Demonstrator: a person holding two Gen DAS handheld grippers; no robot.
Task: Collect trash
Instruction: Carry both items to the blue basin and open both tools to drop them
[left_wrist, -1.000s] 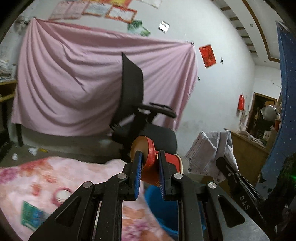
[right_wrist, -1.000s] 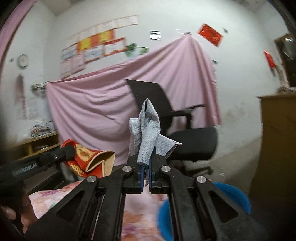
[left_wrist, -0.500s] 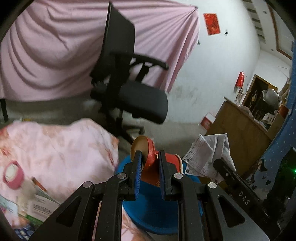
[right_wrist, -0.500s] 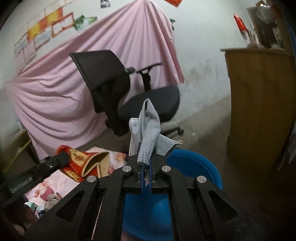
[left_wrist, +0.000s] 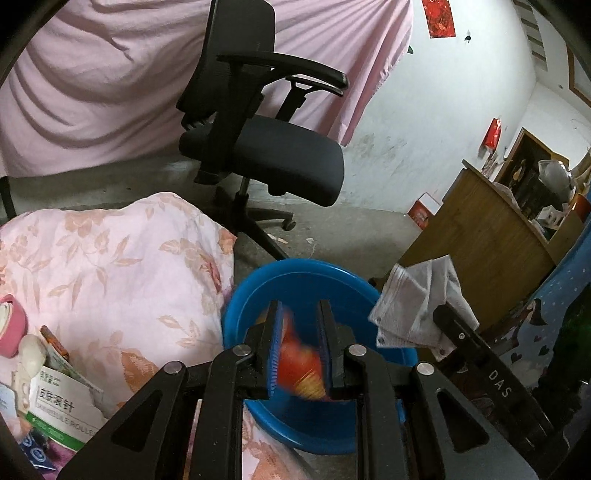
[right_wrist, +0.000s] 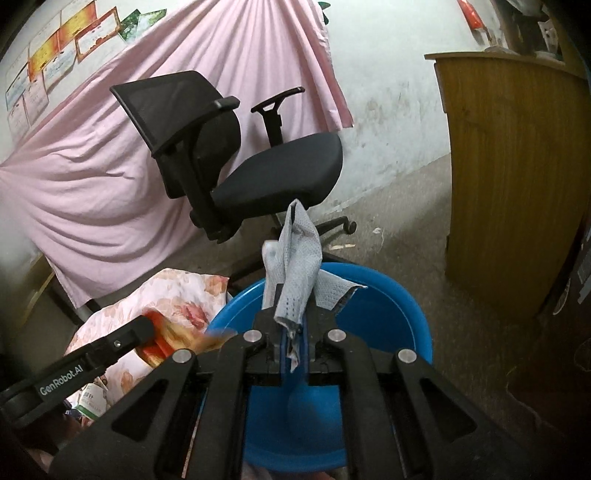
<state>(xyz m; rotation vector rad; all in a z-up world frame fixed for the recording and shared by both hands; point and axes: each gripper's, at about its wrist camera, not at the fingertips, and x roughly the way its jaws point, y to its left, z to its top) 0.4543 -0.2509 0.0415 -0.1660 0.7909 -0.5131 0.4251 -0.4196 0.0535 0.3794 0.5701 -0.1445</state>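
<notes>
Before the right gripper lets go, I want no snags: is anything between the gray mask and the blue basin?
Nothing visible. The gray mask is pinched in the right gripper directly over the open blue basin. The left gripper, beside it, has its red wrapper blurred over the same basin.

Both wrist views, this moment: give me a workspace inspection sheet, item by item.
Surface: floral cloth over a raised surface; concrete floor beyond.
Job's things: blue basin on the floor beside the cloth; red wrapper, blurred, between the left fingers over the basin; grey mask in the right gripper over the basin.
Clutter: pink tape roll and a green-and-white box on the cloth.
Grippers: left gripper open, wrapper apparently dropping; right gripper shut on the mask.
Cables: nothing seen.
Surroundings: black office chair, pink sheet on the wall, wooden cabinet.
</notes>
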